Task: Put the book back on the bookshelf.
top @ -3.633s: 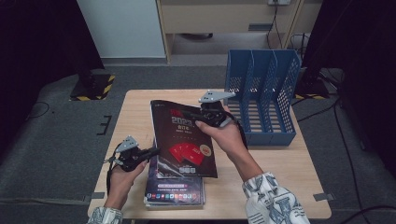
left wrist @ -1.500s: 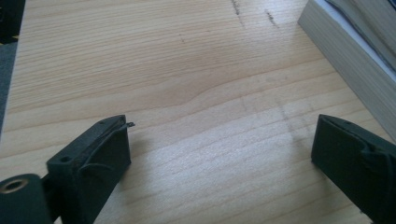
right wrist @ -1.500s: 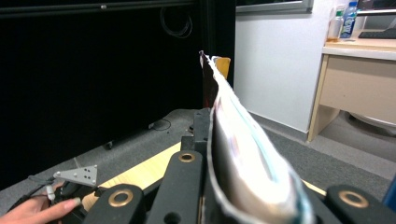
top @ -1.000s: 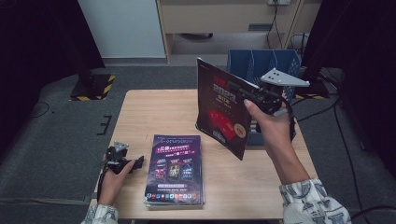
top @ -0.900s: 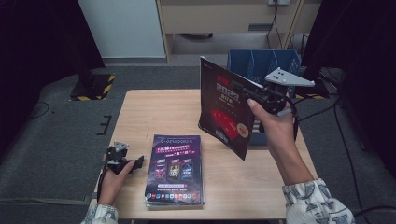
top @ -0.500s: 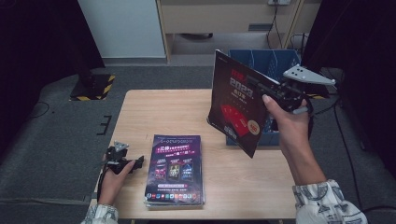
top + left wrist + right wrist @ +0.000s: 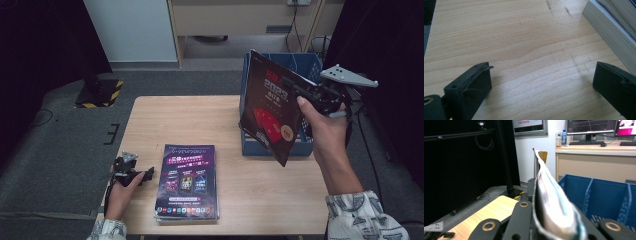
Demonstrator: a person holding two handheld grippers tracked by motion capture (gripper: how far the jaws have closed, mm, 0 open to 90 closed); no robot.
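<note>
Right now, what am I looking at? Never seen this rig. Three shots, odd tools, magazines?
A person at a wooden table holds a hand-operated clamp tool in each hand; no robot arm. The high view looks down from above the person's side. The other two come from cameras riding on each tool, looking along its black jaws. The right gripper is shut on a dark magazine, lifted upright in front of a blue file rack. The left gripper rests open on the table beside a stack of magazines, holding nothing.

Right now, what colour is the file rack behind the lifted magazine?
Blue. The file rack shows best in the right gripper view, where its dividers are blue too.
</note>
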